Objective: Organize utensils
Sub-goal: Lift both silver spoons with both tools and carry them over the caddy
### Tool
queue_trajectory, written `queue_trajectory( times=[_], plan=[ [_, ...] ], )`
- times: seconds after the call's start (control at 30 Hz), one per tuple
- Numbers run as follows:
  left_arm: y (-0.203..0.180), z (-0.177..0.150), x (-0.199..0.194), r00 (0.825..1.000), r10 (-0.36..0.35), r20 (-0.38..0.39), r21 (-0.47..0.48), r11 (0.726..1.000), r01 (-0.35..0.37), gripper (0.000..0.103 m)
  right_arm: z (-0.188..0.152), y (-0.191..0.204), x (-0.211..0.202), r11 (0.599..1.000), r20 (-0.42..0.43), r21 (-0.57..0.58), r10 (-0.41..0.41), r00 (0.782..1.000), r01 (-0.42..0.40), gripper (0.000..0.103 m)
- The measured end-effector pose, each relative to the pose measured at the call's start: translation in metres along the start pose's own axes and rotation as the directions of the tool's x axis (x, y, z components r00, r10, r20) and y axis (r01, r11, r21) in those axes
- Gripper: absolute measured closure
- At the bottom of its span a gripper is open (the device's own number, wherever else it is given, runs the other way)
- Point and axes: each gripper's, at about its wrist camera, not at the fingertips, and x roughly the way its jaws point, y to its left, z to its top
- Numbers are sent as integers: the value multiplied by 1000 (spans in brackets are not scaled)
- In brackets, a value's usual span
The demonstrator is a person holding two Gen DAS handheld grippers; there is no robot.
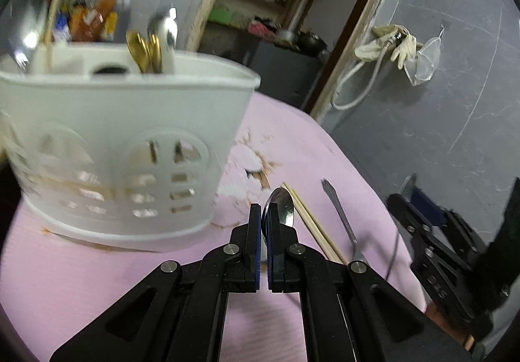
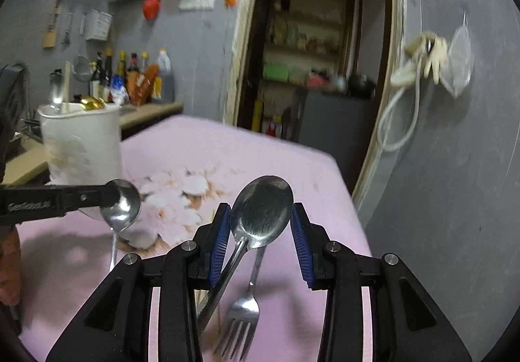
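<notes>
**Both grippers carrying spoons above the table**

Large spoon (image 2: 261,210) sat bowl-up between the right gripper (image 2: 260,225) pads, pinched at the bowl edges, handle hanging toward 7 o'clock. Small spoon (image 2: 121,204) was clamped by the left gripper (image 1: 265,225), jaws pressed together on its bowl. Fork (image 2: 240,323) and chopsticks (image 1: 312,225) lay on the pink tablecloth (image 1: 97,280). White caddy (image 1: 123,147) stood at 10 o'clock, holding cutlery.

We see a pink tablecloth (image 2: 292,167) with a pale flower print, grey walls, and an open doorway (image 2: 318,69) onto cluttered shelves. Sauce bottles (image 2: 130,79) crowd a counter at the left. Pale gloves (image 1: 395,43) and a white cable (image 2: 399,121) hang from the right wall.
</notes>
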Motion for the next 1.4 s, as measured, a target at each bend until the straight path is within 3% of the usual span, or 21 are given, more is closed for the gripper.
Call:
queue_trajectory(
  times=[0.17, 0.3, 0.67, 0.87, 1.03, 1.2, 1.4],
  plan=[
    [-16, -4, -14, 992, 89, 93, 51, 994, -94, 102, 2, 6, -13, 1000, 80, -27, 6, 997, -4, 68],
    [-26, -10, -27, 974, 145, 177, 82, 983, -161, 102, 2, 5, -18, 1000, 110, -30, 11, 994, -8, 68],
    [-34, -28, -55, 907, 227, 356, 108, 954, -281, 102, -3, 16, -45, 997, 246, -77, 4, 969, 16, 68],
    [-26, -29, -74, 877, 258, 406, 95, 942, -321, 102, -1, 26, -53, 992, 313, -125, 11, 950, 29, 68],
    [-22, -20, -94, 840, 289, 459, 92, 925, -369, 102, 7, 34, -57, 989, 359, -147, 42, 933, 12, 68],
    [-10, -5, -114, 803, 322, 501, 67, 911, -407, 102, 31, 44, -61, 985, 426, -169, 94, 900, -22, 68],
    [10, 23, -143, 732, 390, 559, 29, 873, -487, 102, 73, 62, -61, 980, 546, -188, 159, 823, -65, 68]
  ],
)
